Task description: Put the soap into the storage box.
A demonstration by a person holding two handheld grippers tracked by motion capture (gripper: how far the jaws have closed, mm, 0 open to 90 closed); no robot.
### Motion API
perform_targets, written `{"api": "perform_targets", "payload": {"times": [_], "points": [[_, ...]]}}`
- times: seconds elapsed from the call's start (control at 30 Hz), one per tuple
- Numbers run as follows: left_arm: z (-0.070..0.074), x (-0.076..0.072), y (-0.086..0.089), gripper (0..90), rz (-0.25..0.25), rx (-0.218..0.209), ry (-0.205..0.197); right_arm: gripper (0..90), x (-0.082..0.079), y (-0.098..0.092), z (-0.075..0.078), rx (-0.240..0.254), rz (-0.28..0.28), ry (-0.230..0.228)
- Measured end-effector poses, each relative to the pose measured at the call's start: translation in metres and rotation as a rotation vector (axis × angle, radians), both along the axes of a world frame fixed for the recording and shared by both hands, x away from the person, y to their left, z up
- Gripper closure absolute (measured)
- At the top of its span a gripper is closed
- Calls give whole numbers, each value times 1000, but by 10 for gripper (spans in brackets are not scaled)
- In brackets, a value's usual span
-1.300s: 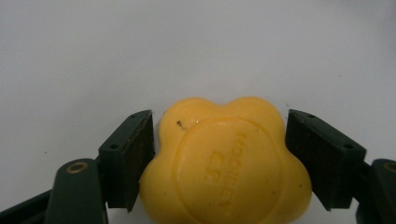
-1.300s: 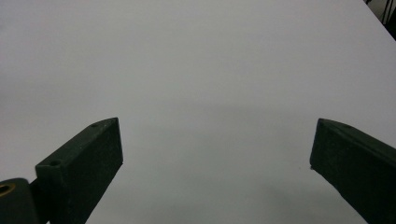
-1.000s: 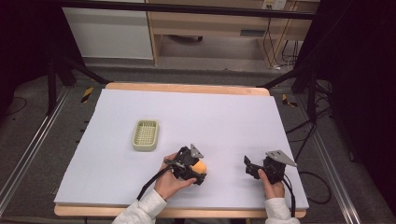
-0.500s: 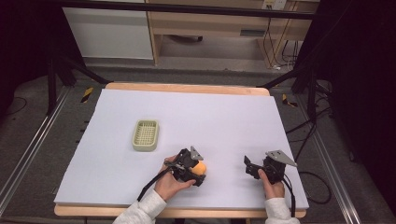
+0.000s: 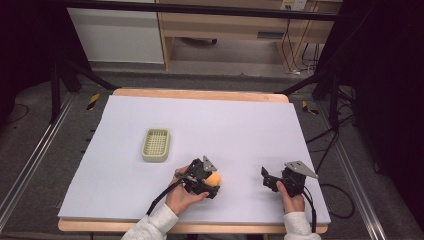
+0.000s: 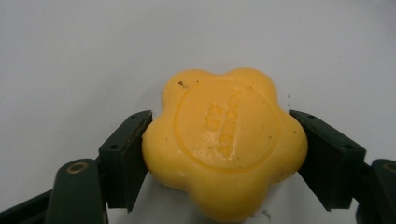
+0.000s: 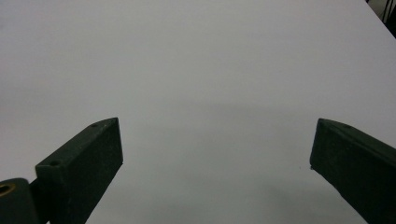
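left hand-held gripper (image 6: 219,154) clamped on yellow flower-shaped soap (image 6: 224,142), right hand-held gripper (image 7: 217,154) wide open, empty, over bare worktop (image 5: 240,125), green soap tray (image 5: 155,145) at soap's 10 o'clock

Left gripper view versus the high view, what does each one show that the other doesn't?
Left gripper view alone: the raised lettering and dark specks on the soap, with both jaws touching its sides. High view alone: the green basket up and left of the soap, the right gripper open over bare table, both hands and the floor. Shared: the soap in the left gripper on the white table.
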State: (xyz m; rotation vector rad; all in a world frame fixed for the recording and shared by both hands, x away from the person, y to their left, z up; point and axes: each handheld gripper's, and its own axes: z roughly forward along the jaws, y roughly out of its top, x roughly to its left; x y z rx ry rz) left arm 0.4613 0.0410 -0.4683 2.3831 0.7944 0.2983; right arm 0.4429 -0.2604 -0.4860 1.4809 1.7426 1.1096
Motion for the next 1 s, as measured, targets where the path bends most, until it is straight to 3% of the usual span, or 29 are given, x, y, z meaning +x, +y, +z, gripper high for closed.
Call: {"api": "perform_targets", "payload": {"times": [0.07, 0.4, 0.57, 1.0], "points": [[-1, 0, 1, 245, -5, 15, 7, 29, 0, 0, 0, -1, -1, -1], [-2, 2, 1, 235, 27, -30, 22, 30, 0, 0, 0, -3, -1, 1], [-3, 1, -3, 239, 46, -8, 13, 30, 0, 0, 0, -3, -1, 1], [-1, -1, 9, 241, -1, 17, 20, 30, 0, 0, 0, -3, -1, 2]]}}
